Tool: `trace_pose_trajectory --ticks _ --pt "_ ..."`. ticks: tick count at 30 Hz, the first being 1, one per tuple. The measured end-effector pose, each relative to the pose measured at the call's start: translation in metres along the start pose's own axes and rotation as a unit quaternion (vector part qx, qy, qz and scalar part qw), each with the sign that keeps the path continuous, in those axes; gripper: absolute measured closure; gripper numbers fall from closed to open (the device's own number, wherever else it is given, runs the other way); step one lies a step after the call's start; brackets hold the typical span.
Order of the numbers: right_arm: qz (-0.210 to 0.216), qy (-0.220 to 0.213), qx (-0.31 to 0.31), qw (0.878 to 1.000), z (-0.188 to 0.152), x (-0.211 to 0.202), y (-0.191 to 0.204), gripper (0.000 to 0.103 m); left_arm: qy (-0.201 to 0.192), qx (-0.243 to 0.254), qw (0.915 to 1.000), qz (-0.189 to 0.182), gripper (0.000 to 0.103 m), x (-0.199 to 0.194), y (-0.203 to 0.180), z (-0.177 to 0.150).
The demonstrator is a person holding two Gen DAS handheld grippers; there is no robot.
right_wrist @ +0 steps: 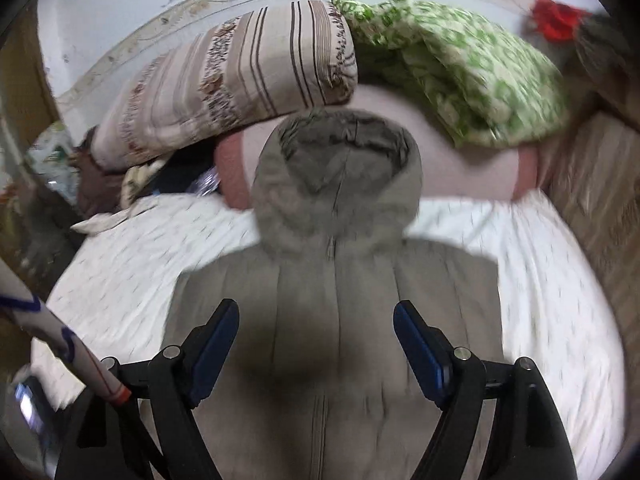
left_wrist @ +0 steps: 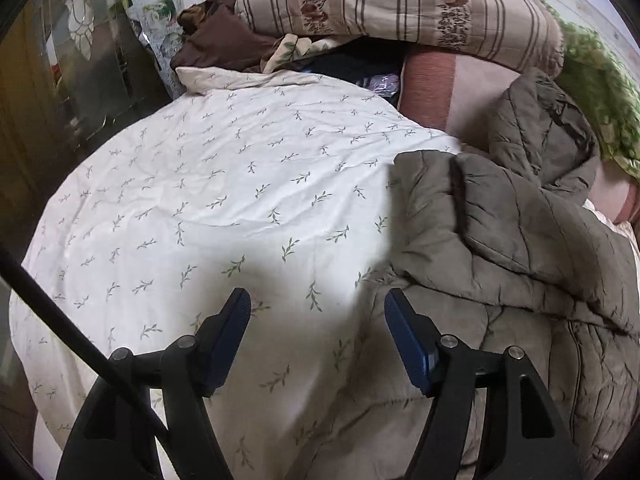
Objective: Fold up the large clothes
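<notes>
A: Where is the coat lying?

B: The grey-brown padded coat (right_wrist: 336, 320) is lying on the bed, spread over a white sheet (left_wrist: 208, 184) printed with small green sprigs. In the right wrist view it is lying front up, zip running down its middle, with the hood (right_wrist: 340, 172) pointing to the far side toward the pillows. In the left wrist view its bulk is sitting at the right, bunched in folds.

A: What are the grippers doing?

B: The left gripper (left_wrist: 318, 314) is hovering over the sheet just beside the coat's left edge, its blue-padded fingers (left_wrist: 234, 340) standing well apart with nothing between them. The right gripper (right_wrist: 316, 324) is hanging above the coat's chest, fingers (right_wrist: 416, 348) also spread wide, gripping nothing. That view is blurring.

A: And on the far side?

B: A striped pillow (right_wrist: 240, 76) is lying at the far left, a green leaf-patterned quilt (right_wrist: 460, 68) at the far right, and a pink bolster (right_wrist: 452, 152) is lying under both. Dark brown clothes (left_wrist: 224, 36) are piling up beside the striped pillow.
</notes>
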State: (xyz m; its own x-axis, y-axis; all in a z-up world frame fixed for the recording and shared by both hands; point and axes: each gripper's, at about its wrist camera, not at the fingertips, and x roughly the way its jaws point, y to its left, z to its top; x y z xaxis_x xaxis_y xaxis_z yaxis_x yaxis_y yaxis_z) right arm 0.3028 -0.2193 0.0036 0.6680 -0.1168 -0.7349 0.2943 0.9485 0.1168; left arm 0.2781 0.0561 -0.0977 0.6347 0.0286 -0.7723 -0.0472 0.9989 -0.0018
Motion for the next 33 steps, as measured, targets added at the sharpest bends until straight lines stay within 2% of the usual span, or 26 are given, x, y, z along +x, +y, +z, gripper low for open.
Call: trace_pose_trajectory --ticks 6,10,14,18,20,21,22,23,24,26,29,33 --pt "-0.024 0.013 0.023 0.999 0.078 0.082 0.019 0.019 -0.003 0.015 0.9998 0.013 0.035 0.017 -0.008 0.007" --pt "-0.032 0.011 0.022 0.999 0.116 0.129 0.04 0.019 0.018 0.023 0.9995 0.015 0.035 0.039 -0.014 0.008" --pt "-0.04 0.016 0.02 0.999 0.14 0.172 0.057 0.016 0.036 0.021 0.9991 0.011 0.035 0.054 -0.014 0.009" --pt "-0.086 0.019 0.033 0.996 0.153 0.215 0.058 0.016 0.051 0.017 0.9986 -0.005 0.035 0.06 -0.014 0.009" --pt "-0.075 0.023 0.059 0.995 0.154 0.226 0.051 0.018 0.052 0.018 0.9985 -0.006 0.035 0.061 -0.016 0.009" --pt "-0.066 0.025 0.066 0.995 0.154 0.229 0.049 0.024 0.052 0.02 0.9984 -0.005 0.035 0.062 -0.017 0.008" --pt "-0.052 0.029 0.067 0.996 0.154 0.23 0.049 0.052 0.053 0.021 0.9984 -0.004 0.035 0.062 -0.018 0.008" --pt "-0.032 0.042 0.066 0.996 0.153 0.231 0.049 0.09 0.053 0.023 0.9983 -0.003 0.035 0.062 -0.019 0.008" --pt "-0.012 0.057 0.064 0.996 0.151 0.23 0.051 0.094 0.053 0.023 0.9983 -0.003 0.035 0.061 -0.02 0.008" --pt "0.004 0.051 0.055 0.997 0.147 0.213 0.056 0.095 0.049 0.02 0.9986 -0.004 0.035 0.057 -0.019 0.01" --pt "0.032 0.034 0.014 0.999 0.135 0.163 0.074 0.096 0.04 0.011 0.9991 -0.007 0.035 0.048 -0.012 0.012" --pt "0.08 0.014 -0.035 0.996 0.091 0.071 0.089 0.097 0.028 -0.005 0.9996 -0.004 0.035 0.037 0.001 0.016"
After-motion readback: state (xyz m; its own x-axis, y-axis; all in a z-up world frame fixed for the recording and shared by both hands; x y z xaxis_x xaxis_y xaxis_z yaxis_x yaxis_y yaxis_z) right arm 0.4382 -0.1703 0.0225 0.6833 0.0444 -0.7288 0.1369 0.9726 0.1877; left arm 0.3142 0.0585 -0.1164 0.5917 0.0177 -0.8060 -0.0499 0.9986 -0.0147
